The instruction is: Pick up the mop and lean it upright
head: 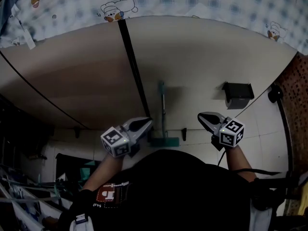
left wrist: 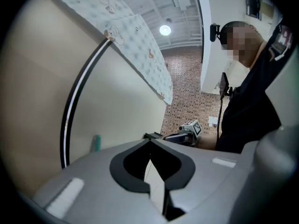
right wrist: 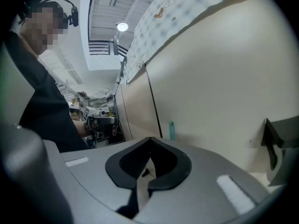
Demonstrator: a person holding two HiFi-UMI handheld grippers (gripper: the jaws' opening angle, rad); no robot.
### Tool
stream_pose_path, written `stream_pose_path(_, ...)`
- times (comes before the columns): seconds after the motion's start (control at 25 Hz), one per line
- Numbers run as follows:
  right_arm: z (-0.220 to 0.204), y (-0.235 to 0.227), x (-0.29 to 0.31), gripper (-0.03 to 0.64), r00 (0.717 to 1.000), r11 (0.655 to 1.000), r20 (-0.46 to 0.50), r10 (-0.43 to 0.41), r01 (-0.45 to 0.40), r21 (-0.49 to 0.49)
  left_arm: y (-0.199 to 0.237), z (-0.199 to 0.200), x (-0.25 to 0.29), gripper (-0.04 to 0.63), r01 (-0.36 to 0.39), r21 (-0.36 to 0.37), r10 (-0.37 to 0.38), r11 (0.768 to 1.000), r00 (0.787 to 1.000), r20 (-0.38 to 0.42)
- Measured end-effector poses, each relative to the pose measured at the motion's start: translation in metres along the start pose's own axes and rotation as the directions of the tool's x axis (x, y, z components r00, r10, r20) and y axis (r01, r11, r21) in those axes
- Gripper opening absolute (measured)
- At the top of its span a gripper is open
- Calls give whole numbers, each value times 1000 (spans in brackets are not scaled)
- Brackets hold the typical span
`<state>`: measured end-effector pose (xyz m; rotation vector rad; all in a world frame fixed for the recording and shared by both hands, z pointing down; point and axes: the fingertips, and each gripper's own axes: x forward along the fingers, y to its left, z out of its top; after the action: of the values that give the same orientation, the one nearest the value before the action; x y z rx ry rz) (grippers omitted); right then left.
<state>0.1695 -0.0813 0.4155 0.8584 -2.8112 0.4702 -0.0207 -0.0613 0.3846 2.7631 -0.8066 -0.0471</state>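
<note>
While each gripper view looks straight along its own jaws, both pairs read the same: the left gripper (left wrist: pixel 150 142) and the right gripper (right wrist: pixel 150 139) are clenched tip to tip, with nothing between the jaws. Each of these views also shows the opposite gripper held beside the person's dark torso.

Beyond the jaws, the two gripper views show only the teal top of the mop handle (left wrist: pixel 96 143) (right wrist: pixel 172 130) against the pale wall (right wrist: pixel 224 78), well apart from the jaws.

Only the head view shows the whole mop (head: pixel 162 110). It stands upright against the wall with its head down at the foot of the wall. It lies between the left gripper (head: pixel 146 123) and the right gripper (head: pixel 203 116), and touches neither.

A black box (head: pixel 238 93) on the wall appears in the head view and the right gripper view. A black strip (left wrist: pixel 77 101) runs up the wall. A patterned cloth (head: pixel 192 1) hangs above. The ceiling lamp (left wrist: pixel 164 30) appears only in the gripper views.
</note>
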Motion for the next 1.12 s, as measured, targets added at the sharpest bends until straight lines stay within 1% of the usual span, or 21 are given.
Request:
stream_pose_path(0.12, 6, 25, 36, 15, 998, 998, 8, -68, 68, 3, 23, 0, -40, 0, 51, 18, -51, 999, 999, -12)
stream_pose_path(0.24, 21, 52, 73, 15, 995, 995, 32, -94, 93, 39, 46, 3, -84, 0, 92, 55, -90, 994, 995, -46)
stream_pose_path(0.32, 26, 57, 96, 15, 992, 991, 38, -120, 117, 56, 66, 8, -105, 0, 93, 57, -89, 994, 994, -66)
stream_pose_path(0.44, 21, 62, 115, 15, 991, 990, 5, -132, 131, 54, 83, 16, -122, 0, 72, 40, -69, 997, 996, -52)
stream_pose_path(0.56, 12, 55, 124, 18, 993, 993, -25, -112, 113, 46, 97, 21, -120, 0, 30, 60, -29, 998, 999, -12)
stream_pose_path(0.64, 6, 46, 127, 62, 994, 993, -47, -103, 105, 45, 99, 23, -114, 0, 2, 18, -3, 1000, 1000, 23)
stream_pose_path(0.72, 2, 33, 129, 72, 993, 994, -63, -101, 103, 33, 96, 19, -107, 0, -14, -37, 15, 999, 999, 34)
stream_pose_path(0.88, -7, 7, 143, 96, 992, 996, -95, -86, 88, 13, 93, 3, -95, 0, -46, -54, 45, 997, 999, -7)
stream_pose_path(1.0, -28, -7, 160, 111, 988, 998, -138, -64, 66, 13, 98, -8, -90, 0, -71, -67, 70, 995, 997, -22)
stream_pose_path(1.12, -53, -22, 179, 124, 984, 998, -172, -54, 59, 27, 104, -24, -82, 0, -85, -75, 81, 994, 995, -59)
